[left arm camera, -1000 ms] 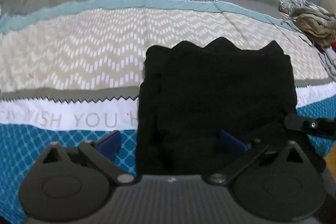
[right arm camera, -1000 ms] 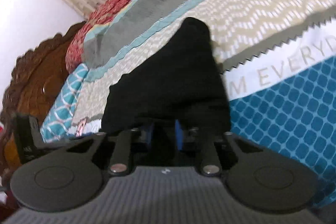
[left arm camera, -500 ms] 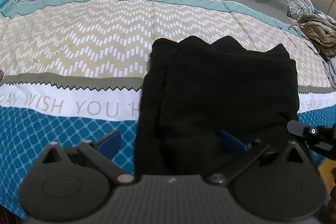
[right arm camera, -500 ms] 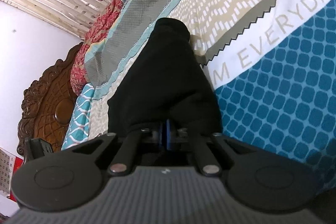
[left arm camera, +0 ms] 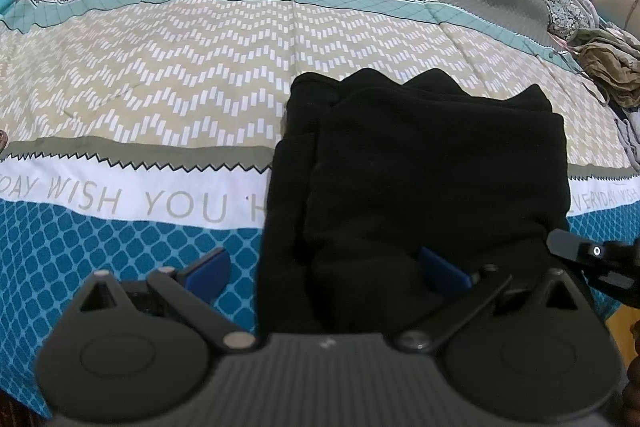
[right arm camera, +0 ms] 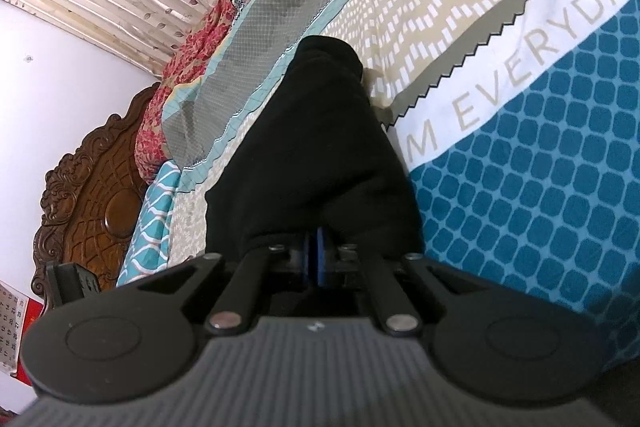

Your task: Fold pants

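Black knit pants (left arm camera: 420,163), folded into thick soft stack w/ wavy far edge, lie on quilted bedspread (left arm camera: 180,75) across chevron, text and teal bands. L gripper (left arm camera: 324,267) fingers wide apart, near hem between them, right blue pad (left arm camera: 442,269) on cloth. R gripper (right arm camera: 316,255) pads pinched together on pants' near edge. Olive clothes pile (left arm camera: 608,67) far right. Carved wood headboard (right arm camera: 96,199) part cut off.

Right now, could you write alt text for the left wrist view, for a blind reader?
Folded black pants lie on a patterned bedspread. The open left gripper straddles their near edge, and the right gripper reaches in from the right.
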Demonstrator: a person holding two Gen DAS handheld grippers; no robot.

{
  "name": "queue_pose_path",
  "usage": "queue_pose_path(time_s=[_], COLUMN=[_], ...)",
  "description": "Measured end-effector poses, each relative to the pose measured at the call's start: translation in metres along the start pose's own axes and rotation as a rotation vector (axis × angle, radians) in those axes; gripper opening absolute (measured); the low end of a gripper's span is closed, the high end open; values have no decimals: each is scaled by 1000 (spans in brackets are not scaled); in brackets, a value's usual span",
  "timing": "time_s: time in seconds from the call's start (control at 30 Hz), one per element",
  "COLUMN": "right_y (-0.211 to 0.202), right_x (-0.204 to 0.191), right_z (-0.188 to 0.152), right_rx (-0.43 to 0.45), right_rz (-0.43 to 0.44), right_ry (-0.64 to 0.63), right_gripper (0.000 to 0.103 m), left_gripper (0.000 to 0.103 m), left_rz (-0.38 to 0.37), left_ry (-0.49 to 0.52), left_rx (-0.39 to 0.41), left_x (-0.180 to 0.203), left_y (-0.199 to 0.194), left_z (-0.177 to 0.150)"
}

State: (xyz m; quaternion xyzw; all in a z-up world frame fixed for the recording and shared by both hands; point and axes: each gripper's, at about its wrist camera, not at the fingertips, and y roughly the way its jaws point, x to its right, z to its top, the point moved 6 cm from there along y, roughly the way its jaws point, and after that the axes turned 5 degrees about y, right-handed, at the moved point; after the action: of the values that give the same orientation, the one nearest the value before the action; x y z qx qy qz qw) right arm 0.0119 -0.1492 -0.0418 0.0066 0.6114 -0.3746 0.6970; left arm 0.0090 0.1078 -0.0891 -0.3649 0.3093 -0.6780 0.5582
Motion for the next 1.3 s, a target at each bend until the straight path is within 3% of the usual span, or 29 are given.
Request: queue_pose_path(time_s=[0.5, 0.57, 0.6, 0.63, 0.7, 0.93, 1.0, 1.07, 1.13, 1.2, 1.23, 1.27, 1.3], right_y=[-1, -11, -21, -31, -46, -40, -29, -18, 2, 16, 21, 23, 22], right_x=[-3, -14, -20, -23, -20, 15, 15, 8, 5, -2, -7, -15, -23], right_z=[1, 4, 7, 11, 19, 23, 18, 14, 9, 5, 5, 5, 5], right_rx=[0, 23, 66, 117, 202, 165, 123, 75, 9, -10, -8, -8, 5], right_rz=[-3, 4, 3, -13, -54, -68, -52, -50, -66, -74, -92, -97, -112], right_ry=[-19, -67, -110, -145, -177, -76, -68, -96, -123, -153, -177, -215, -253], right_gripper=[8, 16, 35, 63, 74, 74, 74, 74, 74, 74, 65, 54, 50], left_gripper=[103, 103, 103, 103, 103, 103, 103, 103, 103, 102, 94, 73, 67], left_rz=[-25, -54, -49, -38, -29, -241, -297, -343, -341, -291, -275, -272, -270], left_ry=[-16, -29, -27, -20, -18, -184, -247, -245, -213, -144, -110, -88, -82], left_rx=[-6, 12, 46, 85, 136, -20, -40, -39, -59, -40, -32, -24, -17], left_x=[-1, -6, -11, -15, -25, -46, -45, -37, -27, -12, -5, 3, 7], left_y=[0, -10, -18, -27, -39, -1, 7, 10, 18, 20, 19, 16, 12], left_z=[3, 8, 12, 15, 22, 19, 14, 15, 13, 12, 12, 13, 16])
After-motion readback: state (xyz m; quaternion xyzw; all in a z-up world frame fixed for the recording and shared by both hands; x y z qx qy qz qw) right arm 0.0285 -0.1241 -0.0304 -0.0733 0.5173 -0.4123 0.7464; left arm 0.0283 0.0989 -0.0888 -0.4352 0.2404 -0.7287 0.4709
